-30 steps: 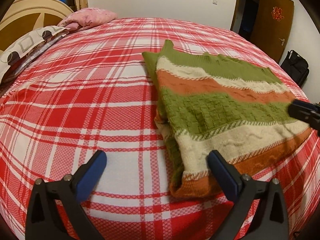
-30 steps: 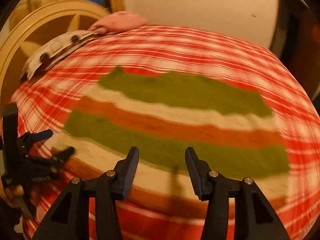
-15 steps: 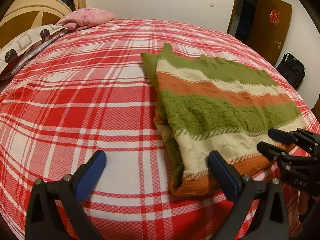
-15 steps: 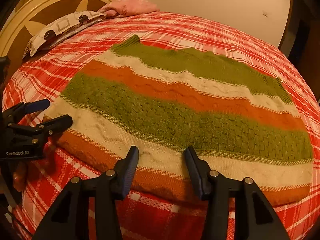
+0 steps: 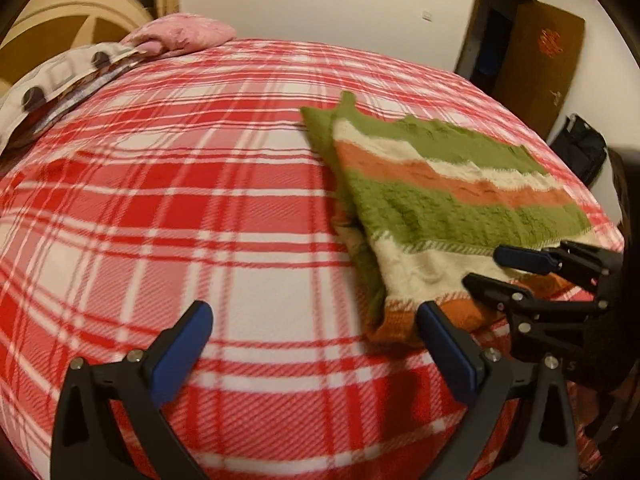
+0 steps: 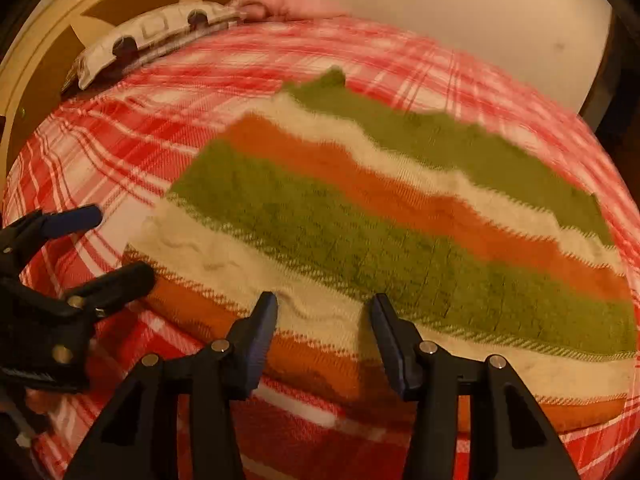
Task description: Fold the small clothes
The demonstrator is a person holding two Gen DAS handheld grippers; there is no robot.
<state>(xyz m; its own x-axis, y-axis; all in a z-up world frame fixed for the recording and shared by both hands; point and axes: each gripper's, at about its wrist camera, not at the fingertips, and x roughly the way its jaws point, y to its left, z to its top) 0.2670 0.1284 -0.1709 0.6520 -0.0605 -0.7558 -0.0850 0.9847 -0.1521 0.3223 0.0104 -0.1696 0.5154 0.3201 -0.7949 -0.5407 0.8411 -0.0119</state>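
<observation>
From the left wrist view, a striped sweater [image 5: 448, 216] lies folded on a red plaid bed [image 5: 200, 200], its stripes running away to the right. The left gripper [image 5: 316, 332] is wide open and empty, its right finger [image 5: 440, 344] just beside the sweater's near orange corner. The right gripper [image 5: 500, 270] hovers half open over the hem.

From the right wrist view, the right gripper [image 6: 324, 320] is half open, holding nothing, directly over the sweater's [image 6: 400, 208] cream band. The right hand looks nearer.

Legible text: none confirmed. The brown door [image 5: 540, 56] bears a red emblem [image 5: 549, 41], too blurred to read. The right gripper [image 5: 486, 268] body shows one partial letter, possibly "S".
</observation>
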